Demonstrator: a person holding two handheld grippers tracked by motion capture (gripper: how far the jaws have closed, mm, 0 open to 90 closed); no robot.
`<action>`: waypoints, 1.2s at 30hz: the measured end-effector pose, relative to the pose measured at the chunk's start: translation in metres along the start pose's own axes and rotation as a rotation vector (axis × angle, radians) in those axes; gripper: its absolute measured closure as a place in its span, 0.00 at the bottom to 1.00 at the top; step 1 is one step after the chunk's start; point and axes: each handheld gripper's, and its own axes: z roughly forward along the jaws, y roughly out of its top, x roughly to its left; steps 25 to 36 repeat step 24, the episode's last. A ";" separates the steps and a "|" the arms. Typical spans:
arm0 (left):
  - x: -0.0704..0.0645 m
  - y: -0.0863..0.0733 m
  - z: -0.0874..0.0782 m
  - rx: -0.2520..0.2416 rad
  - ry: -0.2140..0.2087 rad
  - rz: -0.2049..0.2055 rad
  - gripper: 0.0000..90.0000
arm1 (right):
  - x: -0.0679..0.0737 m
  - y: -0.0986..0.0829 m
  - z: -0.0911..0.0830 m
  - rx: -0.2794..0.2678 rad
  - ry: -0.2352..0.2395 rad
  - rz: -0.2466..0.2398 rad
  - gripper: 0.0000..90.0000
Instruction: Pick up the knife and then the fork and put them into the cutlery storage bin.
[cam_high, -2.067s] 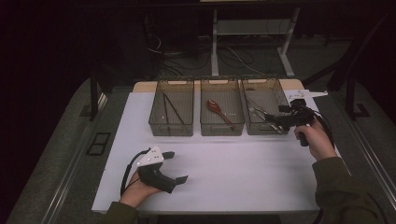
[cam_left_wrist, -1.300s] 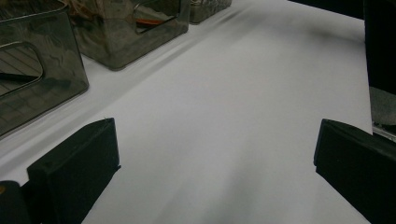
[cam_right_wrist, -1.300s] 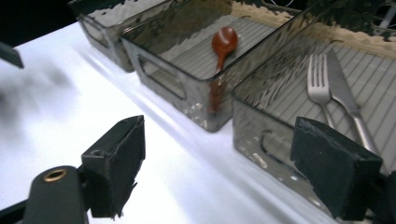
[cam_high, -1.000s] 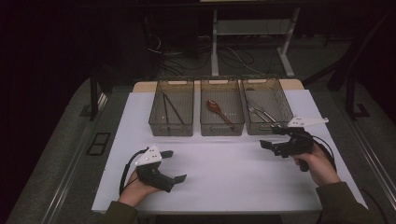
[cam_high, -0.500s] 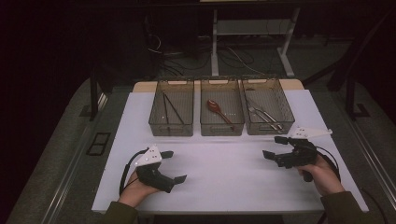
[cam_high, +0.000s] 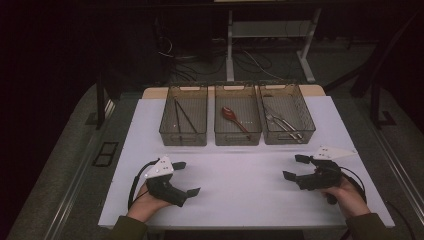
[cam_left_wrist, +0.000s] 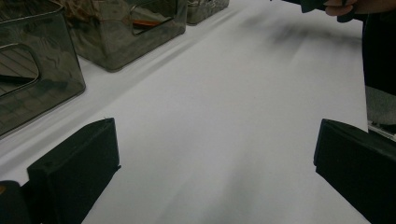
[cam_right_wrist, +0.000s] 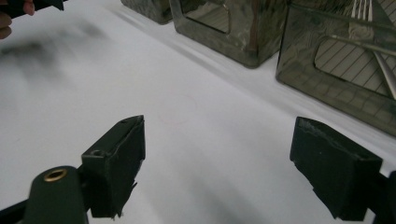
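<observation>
White table (cam_high: 240, 200): right hand-held gripper (cam_high: 296, 167) near fork bin (cam_high: 287, 120).

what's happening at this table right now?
A person holds a hand-held gripper in each hand over the white table. The left hand-held gripper and right hand-held gripper are both open and empty. Three bins sit beyond: chopsticks, a red spoon, and forks.

Spread fingers (cam_right_wrist: 116, 158) above white table (cam_right_wrist: 187, 140)
</observation>
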 end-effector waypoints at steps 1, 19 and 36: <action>0.000 0.000 0.000 -0.002 0.000 -0.001 0.00 | 0.001 -0.002 0.000 0.001 0.000 0.004 0.19; -0.001 0.000 0.001 0.001 -0.001 -0.001 0.00 | 0.004 -0.025 -0.013 -0.013 -0.049 0.039 0.19; 0.000 0.000 0.001 0.001 -0.001 -0.004 0.00 | 0.004 -0.027 -0.009 0.000 -0.045 0.032 0.19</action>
